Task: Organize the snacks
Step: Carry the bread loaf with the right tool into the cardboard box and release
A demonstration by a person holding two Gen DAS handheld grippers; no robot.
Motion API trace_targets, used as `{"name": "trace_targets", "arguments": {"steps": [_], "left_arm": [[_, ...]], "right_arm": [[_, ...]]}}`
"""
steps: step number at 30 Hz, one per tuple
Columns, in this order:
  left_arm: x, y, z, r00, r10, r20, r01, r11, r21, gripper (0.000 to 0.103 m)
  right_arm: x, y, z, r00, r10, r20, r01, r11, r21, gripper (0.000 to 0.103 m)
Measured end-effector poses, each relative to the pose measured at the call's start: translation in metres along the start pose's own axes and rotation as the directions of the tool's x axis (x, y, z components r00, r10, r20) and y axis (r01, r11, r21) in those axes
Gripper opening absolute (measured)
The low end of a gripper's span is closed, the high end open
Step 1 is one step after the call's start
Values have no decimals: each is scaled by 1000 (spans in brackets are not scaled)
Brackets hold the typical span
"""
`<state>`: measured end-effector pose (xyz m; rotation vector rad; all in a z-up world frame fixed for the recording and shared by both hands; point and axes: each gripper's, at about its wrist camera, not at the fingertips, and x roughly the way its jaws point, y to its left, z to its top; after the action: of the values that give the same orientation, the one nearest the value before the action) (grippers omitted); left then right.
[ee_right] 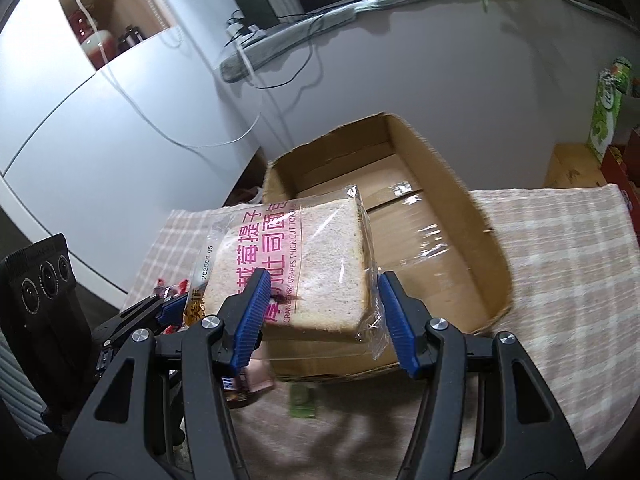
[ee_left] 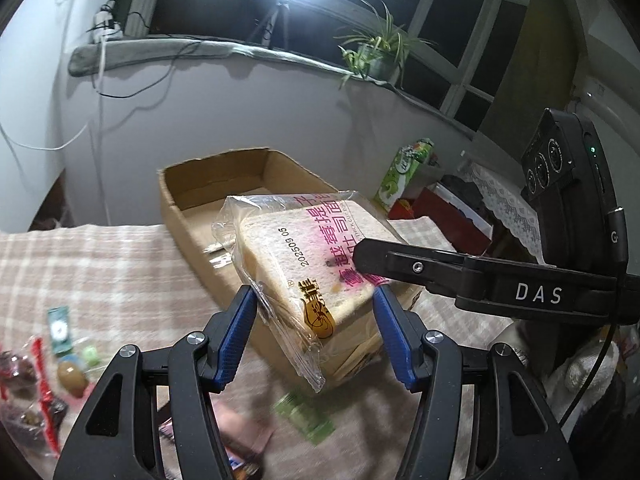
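A clear packet of thick-cut toast with pink lettering is held in the air at the near edge of an open cardboard box. My left gripper is shut on one end of the packet. My right gripper is shut on its other side; one of its black fingers reaches in from the right in the left wrist view. The box holds nothing I can see.
The box stands on a checked cloth. Loose small snacks lie at the left, and a green packet lies below the toast. A green carton stands at the back right.
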<state>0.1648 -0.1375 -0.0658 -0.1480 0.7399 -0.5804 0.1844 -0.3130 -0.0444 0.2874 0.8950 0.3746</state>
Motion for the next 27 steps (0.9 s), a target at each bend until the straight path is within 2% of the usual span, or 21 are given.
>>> {"name": "trace_targets", "arguments": {"steps": [11,20,27], "left_arm": [[29,-15,4,999,6,-46,-5,1000,31,60],[29,-18,8,999,39,-34,-37,997,70,60],[13,-12,5,998,52,-26,-51,997,55,60]], "right_arm": [[3,-40,1,999,-45,-8,45,998,34,59],[2,-41,4,995,-103,6,103,995,7,59],[-6,-35,0,995,-100,15,100,995,7,59]]}}
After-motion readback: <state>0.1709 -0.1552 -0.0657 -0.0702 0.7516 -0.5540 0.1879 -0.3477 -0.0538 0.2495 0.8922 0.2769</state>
